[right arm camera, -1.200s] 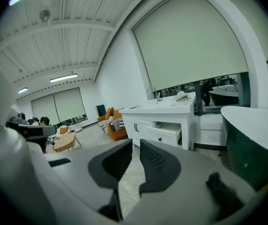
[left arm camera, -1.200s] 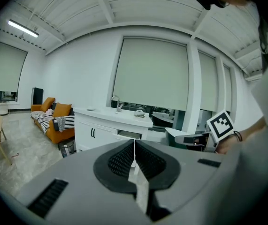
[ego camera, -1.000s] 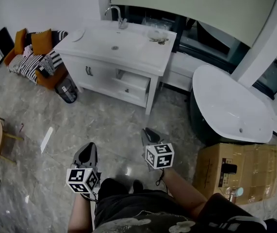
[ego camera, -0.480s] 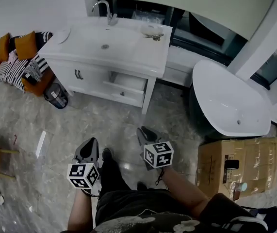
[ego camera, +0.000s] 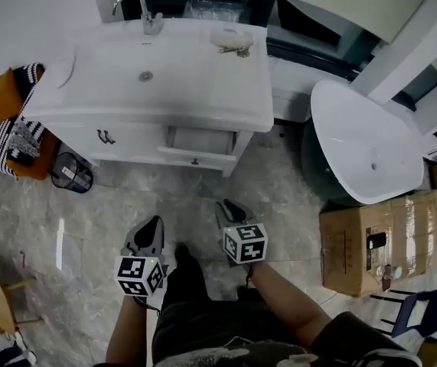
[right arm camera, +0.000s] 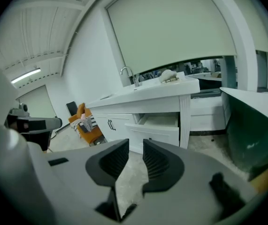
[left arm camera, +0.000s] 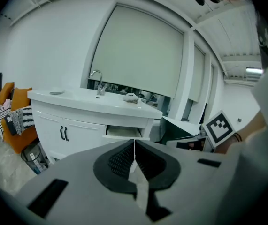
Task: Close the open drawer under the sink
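Open drawer, bathtub beside, bin nearby

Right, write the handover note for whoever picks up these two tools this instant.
The left tool is shut, with nothing in it. The right tool has its jaws a little apart and is empty.
Both hang above the floor in front of the vanity, short of it and touching nothing.
The drawer sits under the right end of the sink counter, pulled out, its front facing the tools.
Done: nothing yet; the drawer is open.
Left: bring a tool to the drawer front, probably the nearer right one, and push it flush.
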A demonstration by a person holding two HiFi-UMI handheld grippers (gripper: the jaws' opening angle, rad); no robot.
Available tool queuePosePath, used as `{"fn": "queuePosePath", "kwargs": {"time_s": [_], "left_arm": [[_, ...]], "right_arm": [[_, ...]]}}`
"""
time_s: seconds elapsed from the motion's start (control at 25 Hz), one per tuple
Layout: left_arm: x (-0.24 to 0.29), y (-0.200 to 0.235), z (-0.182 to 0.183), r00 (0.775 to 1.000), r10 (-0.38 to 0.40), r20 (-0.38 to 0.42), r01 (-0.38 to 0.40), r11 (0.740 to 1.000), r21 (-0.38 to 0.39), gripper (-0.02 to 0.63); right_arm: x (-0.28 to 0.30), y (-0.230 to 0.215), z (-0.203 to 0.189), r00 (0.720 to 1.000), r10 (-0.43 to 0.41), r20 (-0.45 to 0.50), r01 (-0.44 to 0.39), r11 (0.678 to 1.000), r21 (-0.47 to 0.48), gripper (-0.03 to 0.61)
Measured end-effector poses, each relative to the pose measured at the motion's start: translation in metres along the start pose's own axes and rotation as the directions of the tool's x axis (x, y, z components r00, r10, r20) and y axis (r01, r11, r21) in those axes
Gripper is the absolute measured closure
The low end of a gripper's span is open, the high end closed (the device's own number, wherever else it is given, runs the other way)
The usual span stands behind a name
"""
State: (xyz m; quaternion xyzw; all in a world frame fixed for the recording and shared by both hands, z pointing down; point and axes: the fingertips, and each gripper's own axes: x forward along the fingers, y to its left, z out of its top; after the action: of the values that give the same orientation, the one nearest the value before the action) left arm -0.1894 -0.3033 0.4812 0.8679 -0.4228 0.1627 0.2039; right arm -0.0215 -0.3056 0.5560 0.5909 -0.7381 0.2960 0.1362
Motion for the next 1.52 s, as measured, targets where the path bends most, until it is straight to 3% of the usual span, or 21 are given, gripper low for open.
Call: {"fn": "queuePosePath", "kwargs": {"time_s": [0.28, 0.56, 0.76, 0.92, 1.04, 1.24, 1.52], "left_arm": [[0.059, 0.074, -0.014, 0.995, -0.064, -0.08, 0.063, 0.998, -0.014, 0.598], [0.108, 0.125, -0.033, 0.993, -0.081, -0.086, 0.079, 0.996, -0.029, 0.598], [0.136, 0.147, -0.055, 0.994, -0.073, -0.084, 0.067, 0.995, -0.073, 0.598], [0.149, 0.154, -0.086, 0.99, -0.068, -0.122, 0.059, 0.995, -0.075, 0.598], [0.149, 0.163, -0.109, 0.988, -0.041, -0.151, 0.019, 0.99, -0.139, 0.598], [0.148, 0.17, -0.135, 0.981, -0.02, -0.195, -0.013, 0.986, -0.167, 0.598], [0.159, 0.172, -0.143, 0.975, -0.024, -0.219, -0.013, 0.986, -0.164, 0.598]], "right_arm": [[0.102, -0.006, -0.018, 0.979, -0.204, -0.029, 0.206, 0.971, 0.121, 0.407], [0.174, -0.023, -0.039, 0.939, -0.344, -0.03, 0.345, 0.933, 0.1, 0.397], [0.23, -0.049, -0.066, 0.922, -0.378, -0.08, 0.386, 0.909, 0.157, 0.397], [0.271, -0.062, -0.073, 0.918, -0.391, -0.062, 0.396, 0.911, 0.112, 0.397], [0.292, -0.071, -0.074, 0.914, -0.403, -0.041, 0.405, 0.909, 0.096, 0.397], [0.31, -0.079, -0.066, 0.905, -0.425, -0.005, 0.424, 0.904, 0.06, 0.399], [0.316, -0.079, -0.057, 0.921, -0.39, 0.018, 0.389, 0.92, 0.041, 0.423]]}}
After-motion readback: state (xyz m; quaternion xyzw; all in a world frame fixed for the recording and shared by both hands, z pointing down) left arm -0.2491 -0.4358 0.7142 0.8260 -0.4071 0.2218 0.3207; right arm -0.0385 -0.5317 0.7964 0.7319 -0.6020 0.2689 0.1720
